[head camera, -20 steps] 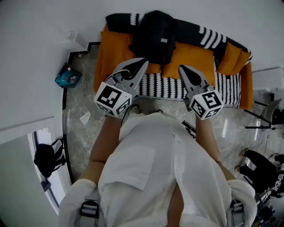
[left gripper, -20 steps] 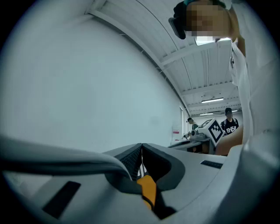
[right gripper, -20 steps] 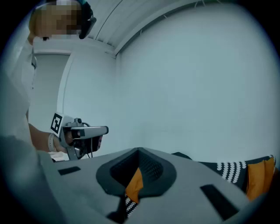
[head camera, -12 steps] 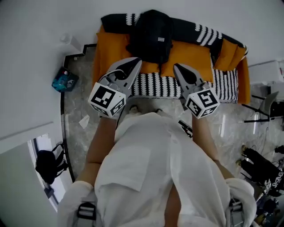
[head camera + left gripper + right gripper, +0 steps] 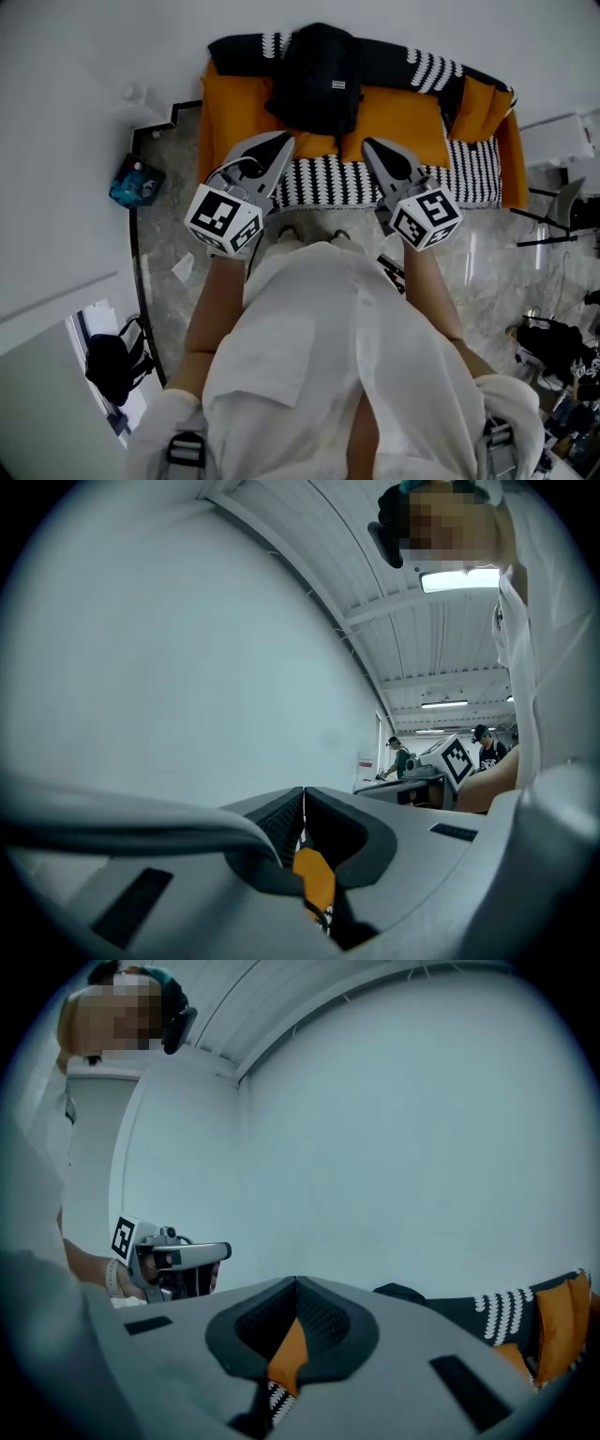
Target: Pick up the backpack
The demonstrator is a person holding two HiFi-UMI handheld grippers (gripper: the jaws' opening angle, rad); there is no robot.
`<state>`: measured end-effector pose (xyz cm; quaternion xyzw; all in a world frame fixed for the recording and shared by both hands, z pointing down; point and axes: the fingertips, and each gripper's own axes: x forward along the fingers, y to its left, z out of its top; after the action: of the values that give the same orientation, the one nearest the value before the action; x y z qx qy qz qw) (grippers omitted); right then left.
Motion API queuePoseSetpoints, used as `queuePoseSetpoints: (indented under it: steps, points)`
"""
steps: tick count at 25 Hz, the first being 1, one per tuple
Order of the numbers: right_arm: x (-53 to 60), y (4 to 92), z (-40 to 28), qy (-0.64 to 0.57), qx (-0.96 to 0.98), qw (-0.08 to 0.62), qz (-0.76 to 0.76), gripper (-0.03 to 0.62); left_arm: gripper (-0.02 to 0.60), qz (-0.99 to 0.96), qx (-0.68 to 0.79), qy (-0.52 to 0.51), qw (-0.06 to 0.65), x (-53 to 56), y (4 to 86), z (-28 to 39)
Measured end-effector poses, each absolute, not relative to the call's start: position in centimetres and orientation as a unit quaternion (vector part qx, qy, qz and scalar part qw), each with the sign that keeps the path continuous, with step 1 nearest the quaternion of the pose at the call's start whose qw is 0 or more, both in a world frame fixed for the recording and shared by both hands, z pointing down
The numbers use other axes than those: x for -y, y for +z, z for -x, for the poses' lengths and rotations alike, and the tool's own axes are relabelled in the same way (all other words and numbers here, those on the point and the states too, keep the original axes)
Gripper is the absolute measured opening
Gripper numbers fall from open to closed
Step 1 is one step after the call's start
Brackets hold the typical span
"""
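A black backpack [image 5: 317, 77] leans upright against the back of an orange sofa [image 5: 398, 114] draped with a black-and-white knitted blanket [image 5: 347, 184]. Both grippers hover in front of the sofa, short of the backpack. My left gripper [image 5: 284, 141] is shut and empty, below and left of the backpack. On the other side my right gripper [image 5: 368, 146] is also shut and empty. In the left gripper view the jaws [image 5: 303, 794] meet with only orange sofa showing behind. From the right gripper view [image 5: 296, 1283] the backpack's top [image 5: 403, 1292] peeks over the jaws.
A white wall runs behind the sofa. A teal bag [image 5: 134, 182] lies on the marble floor at left, a crumpled paper [image 5: 183, 267] nearby. Another black bag [image 5: 111, 364] sits at lower left. Black gear [image 5: 553, 342] and a chair [image 5: 562, 211] stand at right.
Both grippers have shifted slightly lower in the head view and stay shut. The sofa and backpack sit about the same.
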<state>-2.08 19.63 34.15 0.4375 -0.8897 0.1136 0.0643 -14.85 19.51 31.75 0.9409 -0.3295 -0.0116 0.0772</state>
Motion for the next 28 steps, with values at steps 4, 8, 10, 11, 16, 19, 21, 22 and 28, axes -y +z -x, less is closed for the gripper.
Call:
queuePoseSetpoints:
  steps: [4, 8, 10, 11, 16, 19, 21, 22, 28]
  points:
    - [-19.8, 34.3, 2.6, 0.11, 0.885, 0.078, -0.446, 0.018, 0.025, -0.942, 0.324, -0.018, 0.088, -19.1, 32.4, 15.6]
    - [-19.9, 35.1, 2.3, 0.114, 0.879, 0.091, -0.454, 0.018, 0.025, -0.946, 0.31, -0.019, 0.093, -18.8, 32.8, 15.0]
    - [-19.1, 35.4, 1.6, 0.119, 0.876, 0.092, -0.458, 0.018, 0.025, -0.949, 0.302, -0.013, 0.092, -18.2, 33.0, 14.3]
    - [-18.4, 35.6, 1.2, 0.12, 0.875, 0.091, -0.459, 0.018, 0.025, -0.949, 0.301, -0.011, 0.092, -17.8, 33.0, 13.9]
    - [-13.7, 36.4, 0.1, 0.117, 0.878, 0.087, -0.455, 0.018, 0.025, -0.948, 0.304, 0.008, 0.092, -14.4, 33.8, 12.5]
    - [-10.4, 36.6, -0.3, 0.112, 0.883, 0.09, -0.448, 0.018, 0.025, -0.945, 0.312, 0.014, 0.094, -11.7, 34.0, 11.9]
    - [-8.3, 36.9, -1.0, 0.113, 0.884, 0.092, -0.444, 0.018, 0.025, -0.944, 0.315, 0.017, 0.099, -9.7, 34.2, 11.1]
    - [-7.3, 37.1, -1.5, 0.116, 0.884, 0.092, -0.443, 0.018, 0.025, -0.943, 0.316, 0.017, 0.102, -8.7, 34.3, 10.6]
    - [-1.5, 38.3, -5.1, 0.132, 0.886, 0.098, -0.435, 0.018, 0.025, -0.94, 0.321, 0.029, 0.11, -3.0, 35.2, 7.0]
